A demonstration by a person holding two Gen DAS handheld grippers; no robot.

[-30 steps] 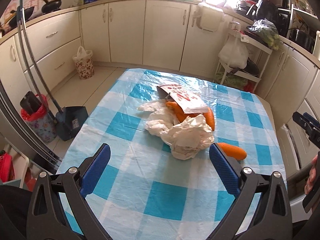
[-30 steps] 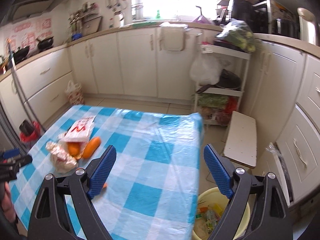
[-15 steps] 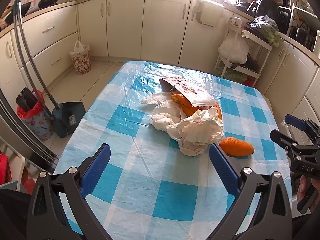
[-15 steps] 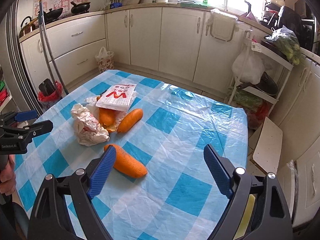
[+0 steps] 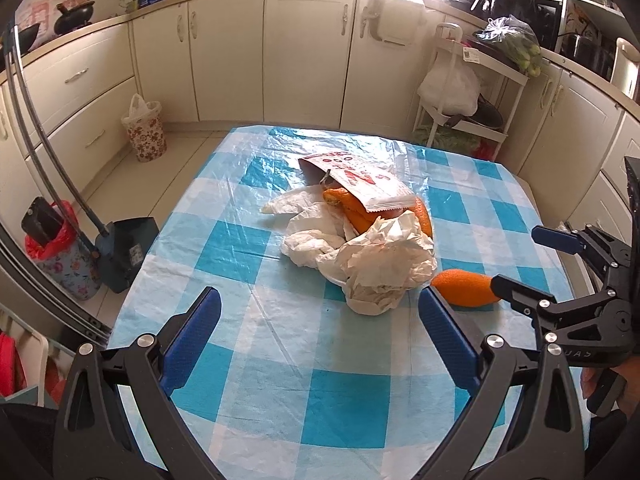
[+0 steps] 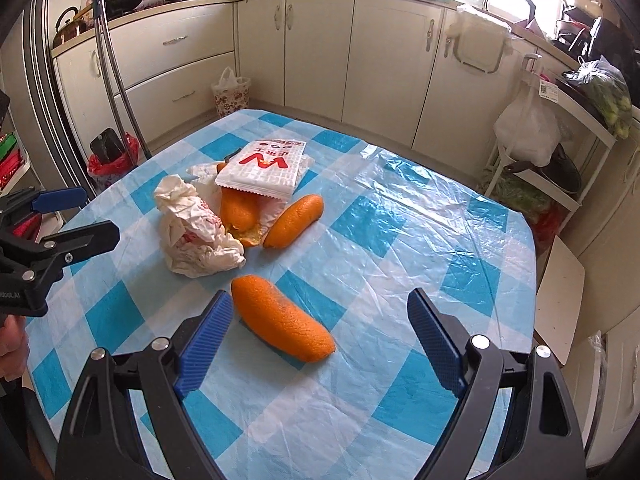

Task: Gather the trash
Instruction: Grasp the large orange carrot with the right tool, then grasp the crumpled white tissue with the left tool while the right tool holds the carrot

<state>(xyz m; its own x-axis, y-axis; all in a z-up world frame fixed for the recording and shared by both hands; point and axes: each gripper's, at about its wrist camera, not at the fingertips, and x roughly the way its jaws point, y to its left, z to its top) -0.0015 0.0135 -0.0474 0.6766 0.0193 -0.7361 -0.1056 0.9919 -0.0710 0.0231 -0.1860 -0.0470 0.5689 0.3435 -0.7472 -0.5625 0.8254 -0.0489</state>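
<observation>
Trash lies in a loose heap on the checked bench, and one stray orange peel sits apart from it, just ahead of the right claw and a little toward its left finger. Both claws are wide open and hold nothing. The left claw hovers short of the crumpled white paper, which lies straight ahead of it between its two pads.

The step in hand looks like the right claw's pick of the stray peel. To do it well, bring the claw down so the fingers straddle the peel across its narrow width, not along its length. The peel's long axis runs diagonally, from near the left finger away toward the right and nearer the claw's base, so a small twist of the wrist would set the pads square to its sides. It is curved and light, so close gently and low, near the bench, or it may skid on the slick plastic cloth.

Beyond the peel, farther from the right claw, lie another peel, the red-and-white snack wrapper and the paper.
</observation>
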